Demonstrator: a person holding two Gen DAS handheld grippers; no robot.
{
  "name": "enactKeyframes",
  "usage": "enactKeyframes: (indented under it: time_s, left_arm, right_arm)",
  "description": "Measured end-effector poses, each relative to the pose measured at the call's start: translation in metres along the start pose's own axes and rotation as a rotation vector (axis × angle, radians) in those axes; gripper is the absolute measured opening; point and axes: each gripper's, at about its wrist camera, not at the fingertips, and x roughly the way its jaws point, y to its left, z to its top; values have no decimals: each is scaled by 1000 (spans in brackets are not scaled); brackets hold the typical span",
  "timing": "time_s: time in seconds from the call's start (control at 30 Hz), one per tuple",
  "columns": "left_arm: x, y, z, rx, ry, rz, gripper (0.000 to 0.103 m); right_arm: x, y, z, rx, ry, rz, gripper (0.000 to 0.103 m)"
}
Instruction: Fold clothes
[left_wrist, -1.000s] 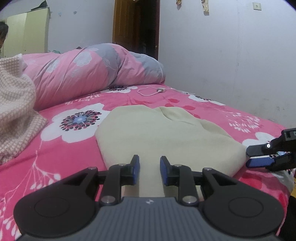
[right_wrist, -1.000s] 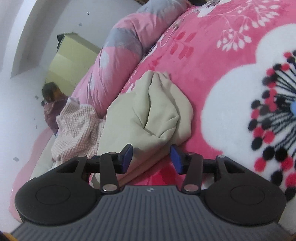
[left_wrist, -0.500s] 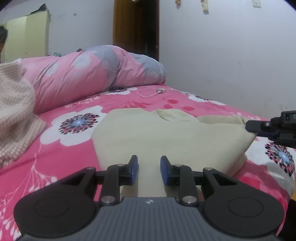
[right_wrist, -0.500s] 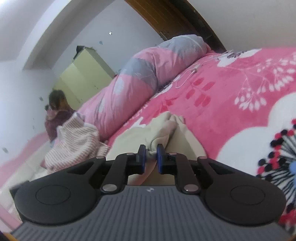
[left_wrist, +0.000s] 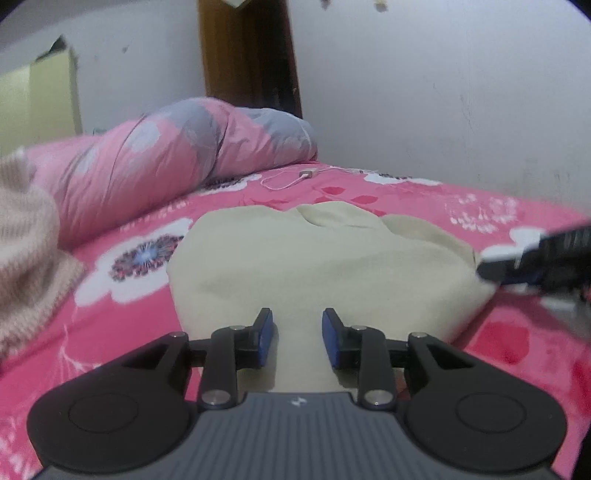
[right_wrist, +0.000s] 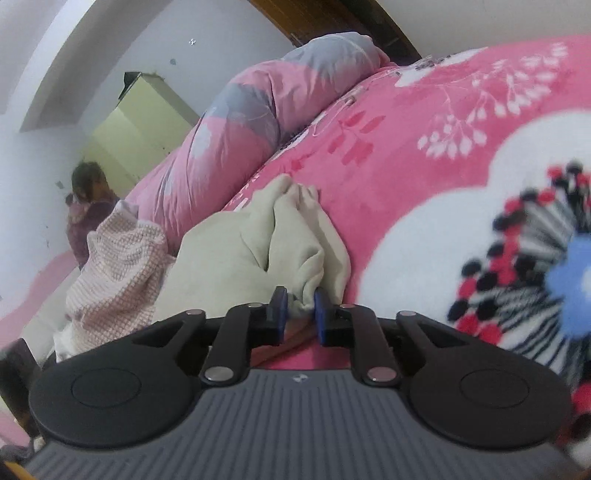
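Right wrist view: right claw (right_wrist: 300, 308), jaws just eased slightly, pinches a corner of the cream garment (right_wrist: 258, 254) lying on the pink bed (right_wrist: 424, 166). Left claw (left_wrist: 297, 338) hovers apart above the garment. That thin pinch could slip if tugged.

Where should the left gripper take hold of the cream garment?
Judging by its pose, at the near hem, coming in low from this side: the cream garment lies flat, its edge between the left gripper fingers, while the right gripper pinches the far corner.
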Motion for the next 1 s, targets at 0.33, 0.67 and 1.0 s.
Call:
enactKeyframes:
  time_s: [0.33, 0.67, 1.0]
  left_arm:
    - [0, -1, 1, -25, 3, 7, 31]
    - [0, 7, 2, -58, 9, -28, 36]
    - [2, 23, 3, -144, 23, -142, 46]
  right_arm:
    - [-13, 54, 21, -414, -44, -110, 20]
    - [29, 95, 48, -632, -12, -200, 14]
    - [148, 109, 57, -753, 261, -123, 13]
